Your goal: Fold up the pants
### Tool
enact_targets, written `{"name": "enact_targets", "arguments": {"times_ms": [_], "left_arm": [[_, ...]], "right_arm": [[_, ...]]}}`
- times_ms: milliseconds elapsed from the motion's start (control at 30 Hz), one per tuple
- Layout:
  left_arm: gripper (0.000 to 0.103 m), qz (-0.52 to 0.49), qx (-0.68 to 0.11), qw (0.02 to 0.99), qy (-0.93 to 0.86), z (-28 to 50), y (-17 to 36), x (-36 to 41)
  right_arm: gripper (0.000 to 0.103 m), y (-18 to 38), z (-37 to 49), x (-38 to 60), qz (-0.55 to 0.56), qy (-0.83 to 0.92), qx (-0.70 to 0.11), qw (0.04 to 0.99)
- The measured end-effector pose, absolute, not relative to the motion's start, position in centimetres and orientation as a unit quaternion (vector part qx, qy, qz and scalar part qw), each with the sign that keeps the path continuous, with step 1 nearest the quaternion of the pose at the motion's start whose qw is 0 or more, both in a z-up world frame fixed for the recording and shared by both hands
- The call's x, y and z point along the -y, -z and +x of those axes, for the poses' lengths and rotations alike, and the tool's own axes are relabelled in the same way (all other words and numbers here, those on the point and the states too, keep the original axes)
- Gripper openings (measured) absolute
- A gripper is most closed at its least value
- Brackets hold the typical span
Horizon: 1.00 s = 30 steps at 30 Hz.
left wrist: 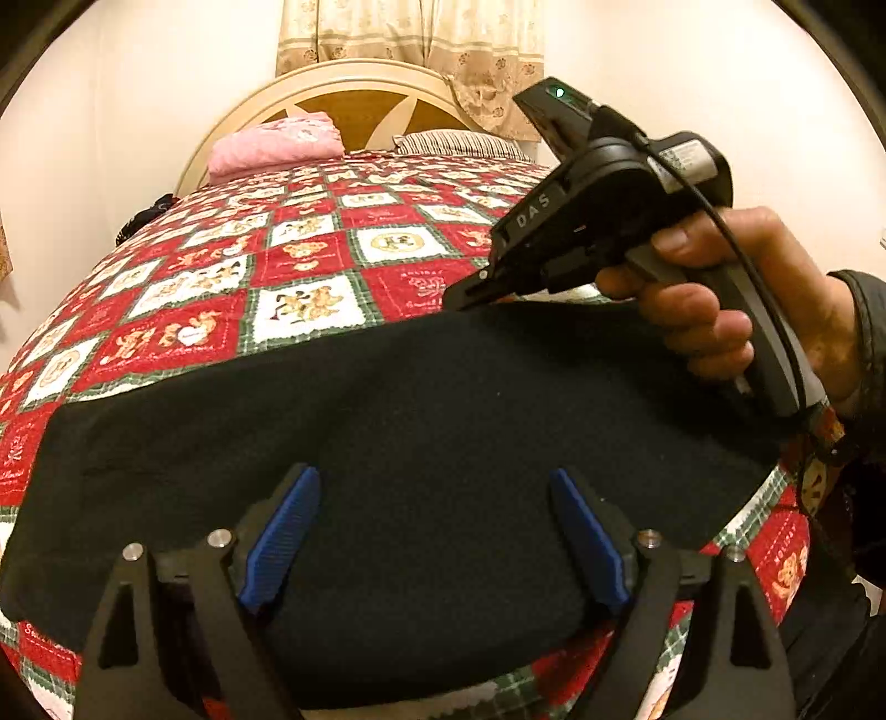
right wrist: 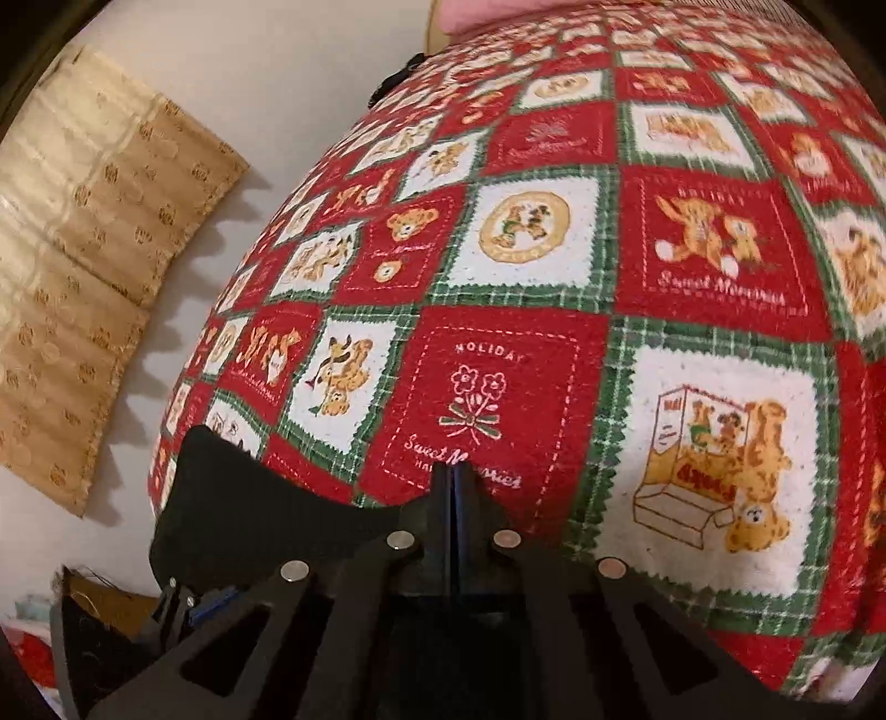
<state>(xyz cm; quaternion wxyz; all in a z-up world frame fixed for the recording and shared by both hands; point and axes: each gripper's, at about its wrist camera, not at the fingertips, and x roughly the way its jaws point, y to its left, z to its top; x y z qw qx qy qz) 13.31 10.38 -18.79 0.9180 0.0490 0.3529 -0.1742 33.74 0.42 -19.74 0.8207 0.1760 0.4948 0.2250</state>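
Note:
Black pants lie spread flat on a red, green and white patchwork bedspread. My left gripper hovers over their near part, its blue pads wide apart and open with only cloth below. A hand holds my right gripper at the pants' far edge. In the right wrist view that gripper has its jaws pressed together, and the black cloth runs up to them from the left, pinched at its edge.
A folded pink blanket and a striped pillow lie by the cream headboard at the far end. Beige curtains hang behind it. A wall with another curtain borders the bed's left side.

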Motion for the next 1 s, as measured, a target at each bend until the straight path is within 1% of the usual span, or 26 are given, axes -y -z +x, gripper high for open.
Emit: {"name": "enact_targets", "arguments": {"times_ms": [167, 333, 433, 500, 533, 667, 733, 767, 833, 933, 1000], "left_arm": [[0.09, 0.049, -0.352, 0.919, 0.173, 13.3, 18.8, -10.3], [0.09, 0.034, -0.346, 0.923, 0.164, 12.6, 18.1, -11.1], [0.09, 0.024, -0.31, 0.94, 0.142, 11.1, 16.4, -13.0], [0.096, 0.033, -0.287, 0.952, 0.102, 10.8, 15.4, -14.8], [0.101, 0.037, -0.286, 0.954, 0.082, 10.9, 15.3, -15.6], [0.101, 0.018, -0.336, 0.941, 0.03, 12.6, 17.0, -19.2], [0.101, 0.025, -0.344, 0.938, 0.024, 12.6, 18.1, -19.7], [0.102, 0.029, -0.336, 0.941, 0.026, 12.2, 18.2, -19.7], [0.102, 0.038, -0.337, 0.941, 0.026, 12.2, 18.4, -19.5], [0.102, 0.032, -0.339, 0.94, 0.02, 12.1, 18.1, -19.6], [0.102, 0.028, -0.34, 0.94, 0.012, 11.7, 17.6, -19.3]], "right_arm": [[0.002, 18.0, 31.7, -0.2, 0.14, -0.223, -0.469, 0.843], [0.002, 15.4, 27.2, 1.1, 0.112, -0.236, -0.438, 0.86], [0.002, 14.5, 23.3, 1.1, 0.077, -0.258, -0.43, 0.862], [0.002, 14.7, 21.2, 0.6, 0.054, -0.267, -0.432, 0.859], [0.002, 15.1, 20.3, 0.3, 0.047, -0.272, -0.436, 0.857], [0.002, 16.7, 17.4, -0.5, 0.025, -0.286, -0.447, 0.847], [0.002, 18.1, 16.5, -0.8, 0.025, -0.291, -0.458, 0.839], [0.002, 19.2, 16.2, -0.9, 0.027, -0.292, -0.467, 0.834], [0.002, 19.8, 15.7, -0.4, 0.042, -0.296, -0.447, 0.843], [0.002, 19.5, 16.1, 1.0, 0.086, -0.3, -0.46, 0.831], [0.002, 18.7, 15.7, 2.6, 0.101, -0.283, -0.449, 0.841]]}}
